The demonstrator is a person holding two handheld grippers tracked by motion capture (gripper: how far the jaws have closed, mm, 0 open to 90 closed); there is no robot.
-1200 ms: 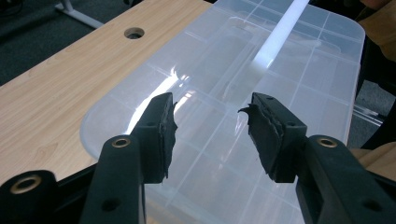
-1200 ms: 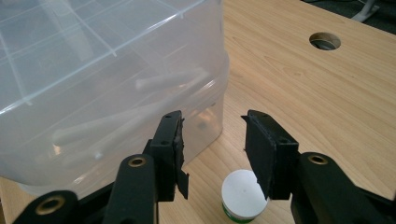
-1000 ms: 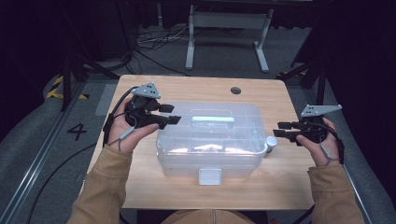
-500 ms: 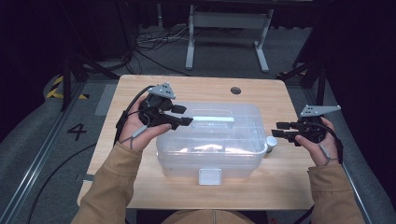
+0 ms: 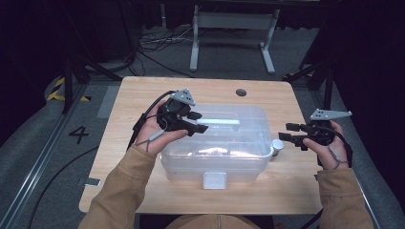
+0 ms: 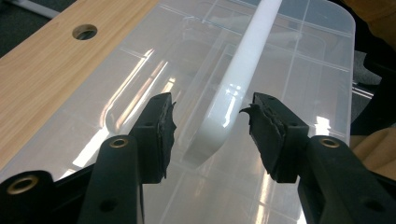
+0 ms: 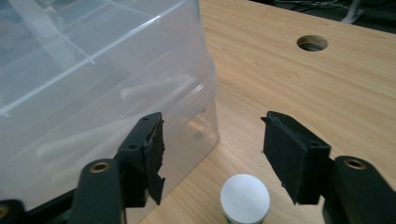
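1. The clear plastic box (image 5: 215,143) sits in the middle of the wooden table (image 5: 133,95), lid on, its white front latch (image 5: 214,180) facing me at 6 o'clock.
2. The white handle (image 6: 243,74) lies along the top of the lid (image 6: 299,70), running away toward 12 o'clock in my left gripper view.
3. My left gripper (image 5: 188,125) is over the lid's 9 o'clock end. Its jaws stand partly open with the near end of the handle between them; the pads sit on either side without pressing, so nothing is gripped.
4. My right gripper (image 5: 290,133) hovers off the box's 3 o'clock side, pointing toward it. Its jaws have just been opening and now stand wide, holding nothing.
5. A small white-capped bottle (image 7: 244,198) stands on the table just below and between those right jaws, just beside the box's corner; in the high view it shows at the box's 3 o'clock edge (image 5: 277,146).
6. Inside the box I make out pale long shapes (image 7: 154,88) through the wall, possibly utensils, but the plastic blurs them too much to tell.
7. A round hole (image 5: 241,92) in the table lies at 12 o'clock beyond the box, well apart from both grippers.
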